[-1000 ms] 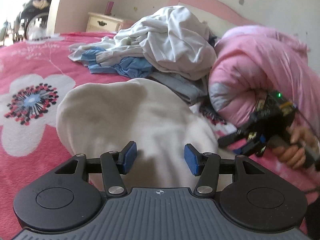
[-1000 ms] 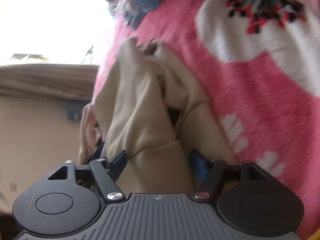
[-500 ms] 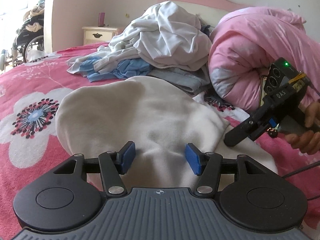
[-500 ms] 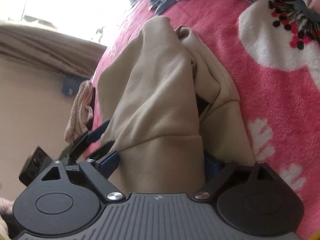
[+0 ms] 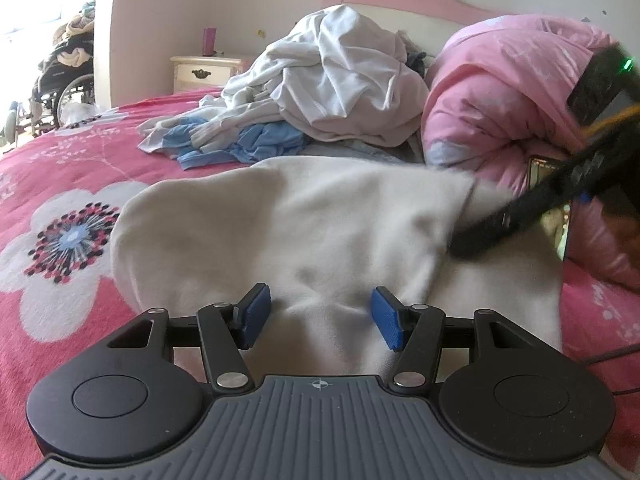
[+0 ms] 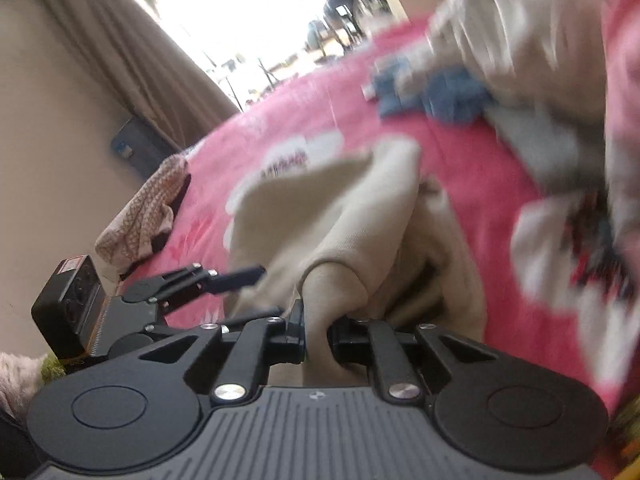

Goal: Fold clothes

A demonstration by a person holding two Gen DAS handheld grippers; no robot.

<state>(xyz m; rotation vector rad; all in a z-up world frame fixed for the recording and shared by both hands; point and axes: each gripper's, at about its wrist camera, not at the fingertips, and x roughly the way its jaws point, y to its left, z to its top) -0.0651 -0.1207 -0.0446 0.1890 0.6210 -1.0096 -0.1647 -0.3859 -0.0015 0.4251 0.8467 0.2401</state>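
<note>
A cream garment [image 5: 300,220] lies on the pink flowered bedspread [image 5: 60,160]. My left gripper [image 5: 318,314] hovers low over its near edge, blue pads apart, with cloth lying between them but not pinched. In the right wrist view, my right gripper [image 6: 316,330] has its jaws closing tight on a raised fold of the cream garment [image 6: 340,220]. The left wrist view shows the right gripper [image 5: 480,232] as a blurred dark shape lifting the garment's right edge. The left gripper [image 6: 240,274] also shows at the garment's left side.
A heap of white and blue clothes [image 5: 332,92] and a rolled pink duvet [image 5: 512,100] lie behind the garment by the headboard. A nightstand [image 5: 204,72] and a wheelchair [image 5: 60,80] stand beyond the bed. A patterned cloth [image 6: 144,216] hangs at the bed's edge near a curtain [image 6: 120,40].
The right gripper's jaws went from wide around the cream fold to pinched on it; it rolled and rose, lifting the garment's right edge. The left gripper stayed in place.
</note>
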